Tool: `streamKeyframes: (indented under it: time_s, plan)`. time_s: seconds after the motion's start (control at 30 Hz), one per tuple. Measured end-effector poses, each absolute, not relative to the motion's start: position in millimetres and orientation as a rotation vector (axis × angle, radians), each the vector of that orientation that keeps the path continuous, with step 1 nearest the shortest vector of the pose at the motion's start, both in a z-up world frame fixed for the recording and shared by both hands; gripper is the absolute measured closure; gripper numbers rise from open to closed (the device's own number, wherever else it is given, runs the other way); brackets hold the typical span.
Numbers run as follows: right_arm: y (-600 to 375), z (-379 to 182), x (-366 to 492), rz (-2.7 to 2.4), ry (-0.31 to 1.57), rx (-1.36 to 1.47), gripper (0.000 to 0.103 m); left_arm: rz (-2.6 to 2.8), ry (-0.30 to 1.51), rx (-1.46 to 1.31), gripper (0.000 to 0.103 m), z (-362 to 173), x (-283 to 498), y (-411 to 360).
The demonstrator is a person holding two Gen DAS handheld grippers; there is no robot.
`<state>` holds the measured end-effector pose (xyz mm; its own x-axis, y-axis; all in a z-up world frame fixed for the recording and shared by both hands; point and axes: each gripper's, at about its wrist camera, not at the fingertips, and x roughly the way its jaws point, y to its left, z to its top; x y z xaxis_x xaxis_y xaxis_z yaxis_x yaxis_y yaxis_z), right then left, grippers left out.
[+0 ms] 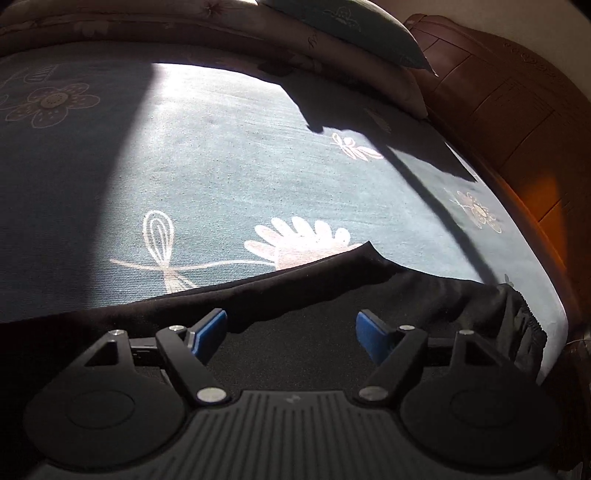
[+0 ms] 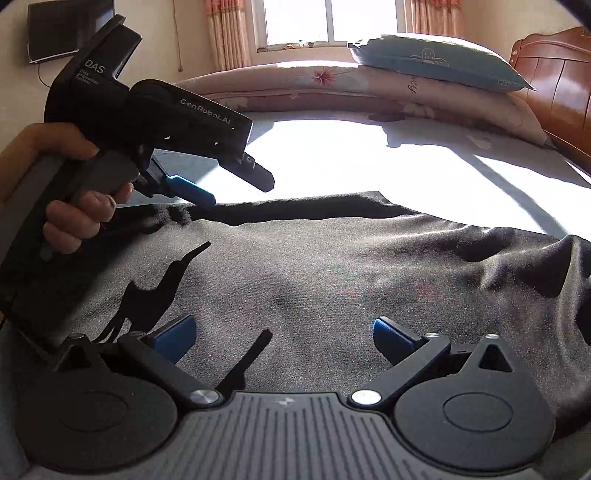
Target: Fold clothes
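A black garment lies spread flat on the bed, its far edge near the sunlit sheet. It also shows in the left wrist view, with a raised corner and a gathered edge at the right. My left gripper is open and empty just above the garment's far edge. In the right wrist view the left gripper hangs at the upper left, held in a hand, its blue fingertips just over the cloth. My right gripper is open and empty over the middle of the garment.
The bed has a teal sheet with flower prints. A pink folded quilt and a teal pillow lie at the far side. A wooden headboard stands at the right. A window is behind.
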<state>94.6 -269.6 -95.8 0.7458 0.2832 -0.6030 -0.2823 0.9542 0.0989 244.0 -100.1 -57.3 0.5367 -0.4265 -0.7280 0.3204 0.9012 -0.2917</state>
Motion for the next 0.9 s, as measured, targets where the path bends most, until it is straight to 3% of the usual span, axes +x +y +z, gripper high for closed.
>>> streamKeyframes:
  time_s: [0.2, 0.6, 0.8, 0.9]
  plan:
    - [-280, -102, 95, 0.201, 0.637, 0.011, 0.000, -0.376, 0.831, 0.094, 0.018, -29, 191, -99]
    - [-343, -111, 83, 0.057, 0.592, 0.148, 0.000, -0.364, 0.625, 0.261, 0.018, -79, 96, -117]
    - [-321, -133, 86, 0.032, 0.599, -0.016, 0.000, -0.367, 0.685, 0.224, 0.018, -107, 84, -116]
    - [-322, -134, 83, 0.028, 0.579, -0.006, 0.000, -0.329, 0.726, 0.155, 0.012, -118, 89, -107]
